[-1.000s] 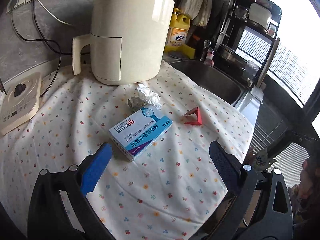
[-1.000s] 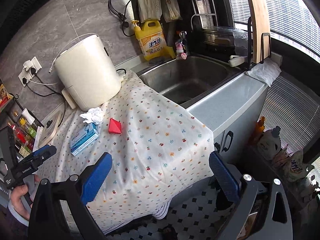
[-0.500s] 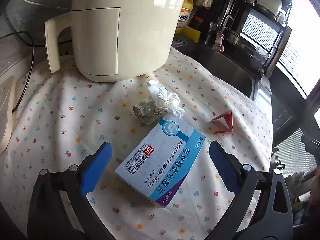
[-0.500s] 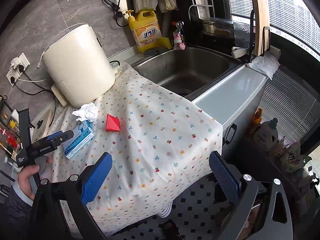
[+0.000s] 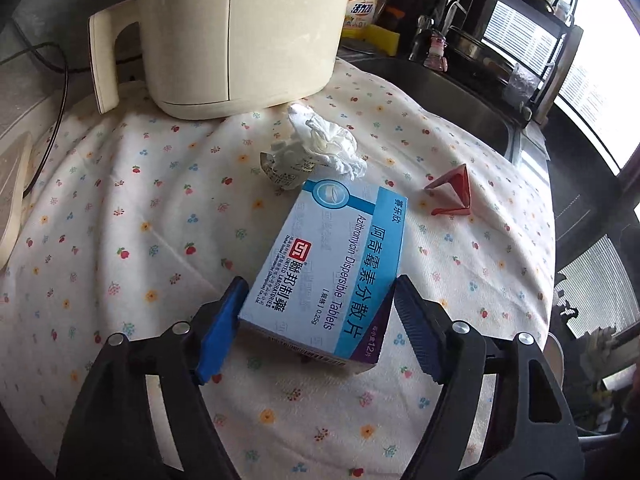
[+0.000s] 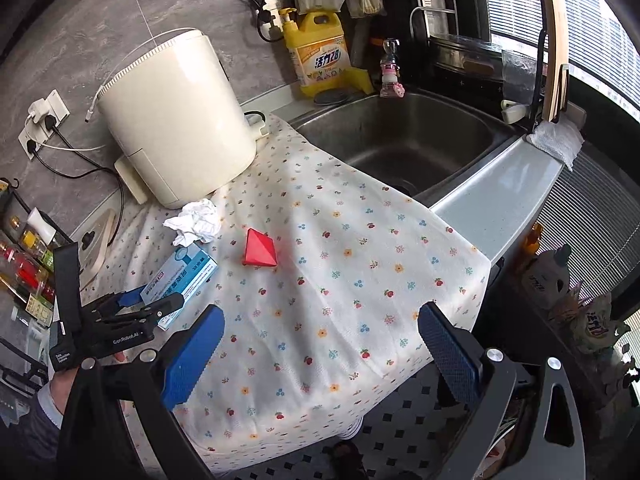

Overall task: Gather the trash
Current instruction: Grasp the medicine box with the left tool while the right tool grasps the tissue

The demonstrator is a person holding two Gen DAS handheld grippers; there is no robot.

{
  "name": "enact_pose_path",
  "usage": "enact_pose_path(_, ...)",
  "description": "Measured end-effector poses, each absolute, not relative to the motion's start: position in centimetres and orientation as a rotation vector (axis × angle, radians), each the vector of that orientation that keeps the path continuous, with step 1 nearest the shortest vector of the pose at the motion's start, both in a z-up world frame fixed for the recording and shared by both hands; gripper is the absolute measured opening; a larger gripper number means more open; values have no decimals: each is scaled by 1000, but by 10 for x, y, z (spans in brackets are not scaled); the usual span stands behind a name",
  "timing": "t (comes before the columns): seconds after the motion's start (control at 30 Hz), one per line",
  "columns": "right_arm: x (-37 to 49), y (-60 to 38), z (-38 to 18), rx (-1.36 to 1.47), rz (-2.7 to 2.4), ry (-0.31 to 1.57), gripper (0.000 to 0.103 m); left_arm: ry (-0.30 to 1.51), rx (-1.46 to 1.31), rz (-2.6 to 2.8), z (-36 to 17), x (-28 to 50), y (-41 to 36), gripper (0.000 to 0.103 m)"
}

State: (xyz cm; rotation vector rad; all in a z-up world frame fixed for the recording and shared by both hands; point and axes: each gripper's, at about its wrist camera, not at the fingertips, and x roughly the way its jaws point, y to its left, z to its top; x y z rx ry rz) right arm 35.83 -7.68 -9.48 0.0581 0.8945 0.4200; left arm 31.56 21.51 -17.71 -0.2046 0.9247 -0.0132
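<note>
Both views over one tablecloth point(image 5: 120, 208) (left nearer)

Home kitchen indicated: steel sink point(image 6: 404, 140) set in bench, dish-soap btl point(image 6: 318, 54) behind, cream appliance point(image 6: 176, 120) plugged to wall sockets point(image 6: 42, 116).

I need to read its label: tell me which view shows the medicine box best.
Left wrist view: the medicine box fills the centre between the left gripper fingers, print legible. Right wrist view shows it small, partly behind that gripper.
</note>
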Motion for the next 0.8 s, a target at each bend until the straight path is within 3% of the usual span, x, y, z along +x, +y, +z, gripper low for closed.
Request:
enact_pose_path(0.4,395,15,-90,-63,697,901,95,808,-365,206,-137,248,256,71)
enact_pose_path(0.8,439,114,-110,-192,909,936,87,707,-524,486,-121,178,297,71)
